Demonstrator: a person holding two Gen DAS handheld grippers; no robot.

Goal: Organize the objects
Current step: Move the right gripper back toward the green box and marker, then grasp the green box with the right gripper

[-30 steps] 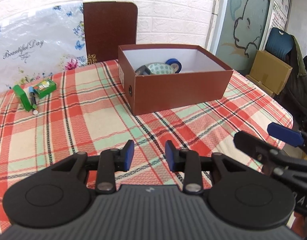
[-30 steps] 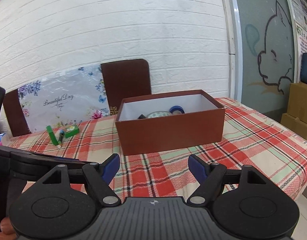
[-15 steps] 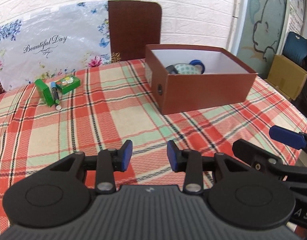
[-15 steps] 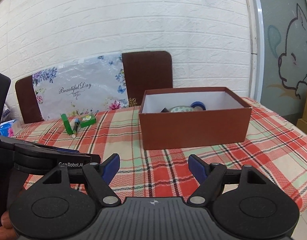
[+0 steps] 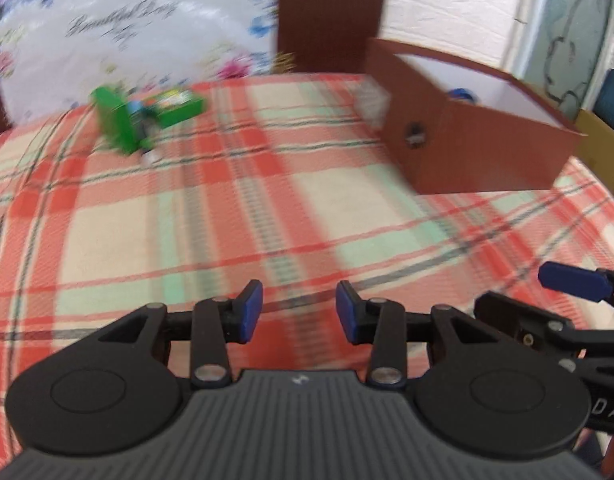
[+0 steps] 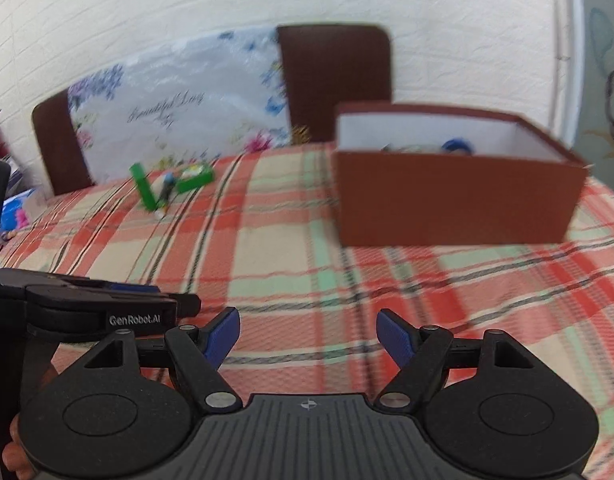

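Note:
A brown cardboard box [image 5: 475, 136] [image 6: 455, 196] stands open on the plaid tablecloth at the right, with a blue tape roll [image 6: 459, 147] and other items inside. Two green boxes [image 5: 115, 124] [image 5: 179, 106] and a marker [image 6: 165, 192] lie at the far left of the table. My left gripper [image 5: 299, 312] is open and empty, low over the near cloth. My right gripper [image 6: 309, 334] is open wider and empty, also over the near cloth. Both views are motion-blurred.
A brown chair back [image 6: 335, 80] and a floral plastic-wrapped panel [image 6: 179, 108] stand behind the table against the white brick wall. The right gripper shows at the right edge of the left wrist view [image 5: 571, 284]. A cardboard carton [image 5: 599, 148] sits beyond the table's right edge.
Both grippers have swung left, so the box has shifted right in both views and the green boxes sit closer to centre. Jaw openings are unchanged.

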